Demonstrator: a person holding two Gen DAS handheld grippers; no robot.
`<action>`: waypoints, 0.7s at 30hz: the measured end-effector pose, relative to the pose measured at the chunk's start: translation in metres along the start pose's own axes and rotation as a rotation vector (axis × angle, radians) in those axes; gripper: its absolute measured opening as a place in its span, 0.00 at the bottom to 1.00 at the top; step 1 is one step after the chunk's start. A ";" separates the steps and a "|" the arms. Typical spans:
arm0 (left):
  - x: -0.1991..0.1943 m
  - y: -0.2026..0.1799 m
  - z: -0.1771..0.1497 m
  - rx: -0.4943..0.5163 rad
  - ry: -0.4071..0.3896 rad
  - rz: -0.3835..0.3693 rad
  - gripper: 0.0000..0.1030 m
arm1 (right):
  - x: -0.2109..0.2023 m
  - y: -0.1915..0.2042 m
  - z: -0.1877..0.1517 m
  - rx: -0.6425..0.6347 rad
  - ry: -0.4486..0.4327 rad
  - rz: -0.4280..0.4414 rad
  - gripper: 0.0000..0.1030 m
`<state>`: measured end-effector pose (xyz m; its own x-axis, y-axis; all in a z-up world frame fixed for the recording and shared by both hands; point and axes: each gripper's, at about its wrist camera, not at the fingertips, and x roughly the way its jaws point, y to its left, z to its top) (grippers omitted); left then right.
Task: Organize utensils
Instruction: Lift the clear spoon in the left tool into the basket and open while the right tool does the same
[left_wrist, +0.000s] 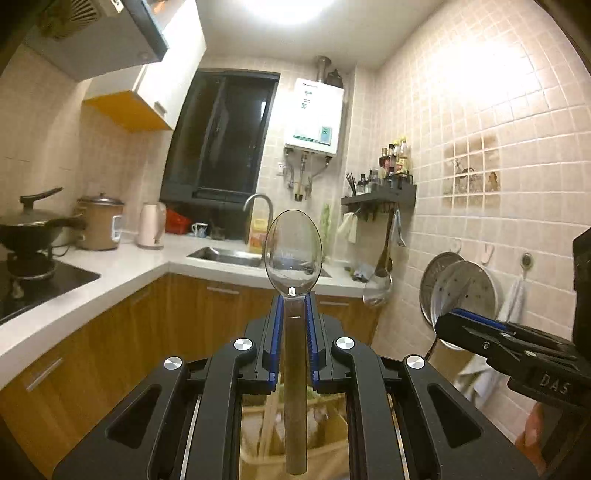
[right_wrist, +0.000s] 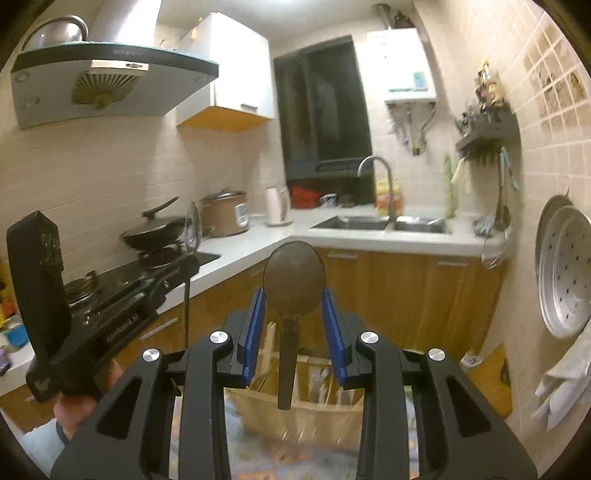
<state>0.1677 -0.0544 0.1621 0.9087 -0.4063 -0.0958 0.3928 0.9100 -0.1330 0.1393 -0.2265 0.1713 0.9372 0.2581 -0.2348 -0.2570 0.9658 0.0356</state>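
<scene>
spoons (left_wrist: 293, 254) — one per gripper (left_wrist: 293, 299)

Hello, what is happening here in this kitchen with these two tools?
A person holds a two-finger gripper in each hand and is sorting utensils. The left gripper is shut on the handle of a clear spoon, bowl pointing up. The right gripper carries a dark spoon between its pads, its handle hanging down. Both are raised in the air. Below them stands a wooden utensil box with compartments; neither spoon is in it yet.
</scene>
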 end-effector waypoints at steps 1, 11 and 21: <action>0.009 0.001 -0.004 -0.003 0.002 -0.005 0.10 | 0.007 -0.001 -0.002 -0.002 -0.003 -0.005 0.28; 0.049 0.007 -0.044 0.055 -0.038 0.095 0.10 | 0.063 -0.005 -0.039 -0.026 0.046 -0.010 0.28; 0.061 0.029 -0.059 0.017 0.011 0.107 0.11 | 0.079 -0.011 -0.055 -0.015 0.085 0.000 0.28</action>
<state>0.2256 -0.0578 0.0940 0.9441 -0.3071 -0.1198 0.2956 0.9496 -0.1047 0.2026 -0.2180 0.0987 0.9142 0.2538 -0.3161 -0.2606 0.9652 0.0214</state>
